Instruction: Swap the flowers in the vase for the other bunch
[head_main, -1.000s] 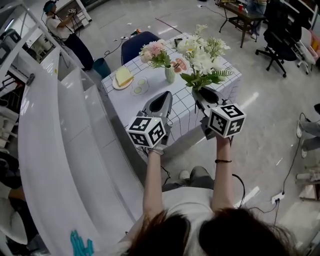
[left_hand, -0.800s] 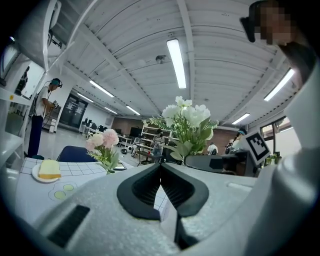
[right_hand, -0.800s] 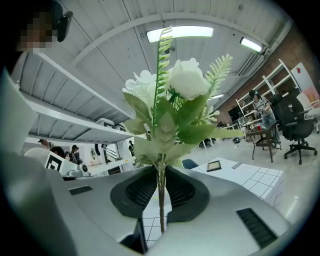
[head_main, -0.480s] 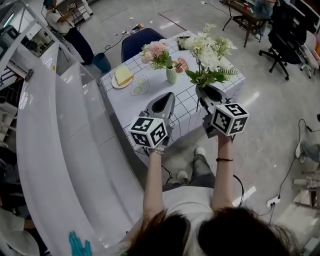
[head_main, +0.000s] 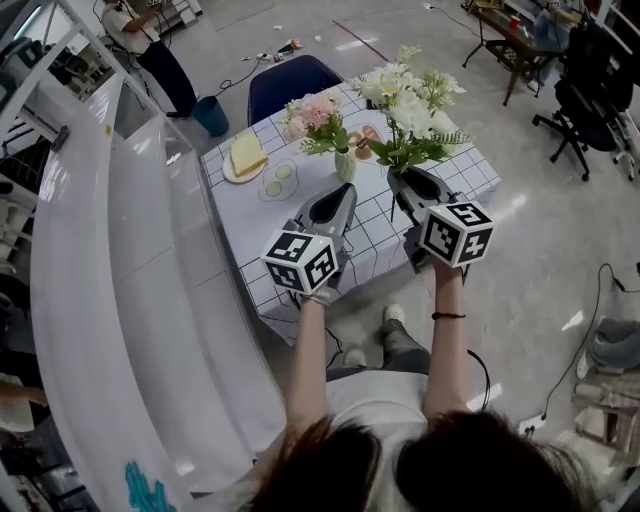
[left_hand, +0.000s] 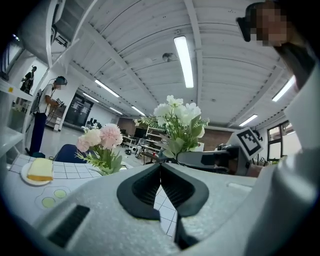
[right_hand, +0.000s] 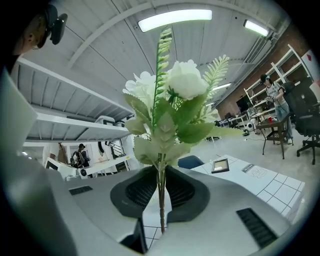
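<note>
Pink flowers (head_main: 312, 118) stand in a small pale vase (head_main: 345, 166) on the grid-cloth table (head_main: 300, 215). My right gripper (head_main: 402, 180) is shut on the stems (right_hand: 161, 192) of a white bunch with green leaves (head_main: 405, 100), held upright over the table's right part, just right of the vase. In the right gripper view the stems run straight down between the pads. My left gripper (head_main: 343, 193) is shut and empty, over the table's near part, in front of the vase. From the left gripper view the pink flowers (left_hand: 102, 141) lie ahead to the left and the white bunch (left_hand: 180, 117) ahead to the right.
A plate with a yellow block (head_main: 245, 155) and a small dish with green slices (head_main: 277, 180) lie on the table's left part. A blue chair (head_main: 290, 82) stands behind the table. A long white counter (head_main: 110, 280) runs along the left. Office chairs (head_main: 590, 110) stand far right.
Both grippers have moved forward to the table with the person; the white bunch now hangs over the tabletop beside the vase. Both jaws stand as before.
</note>
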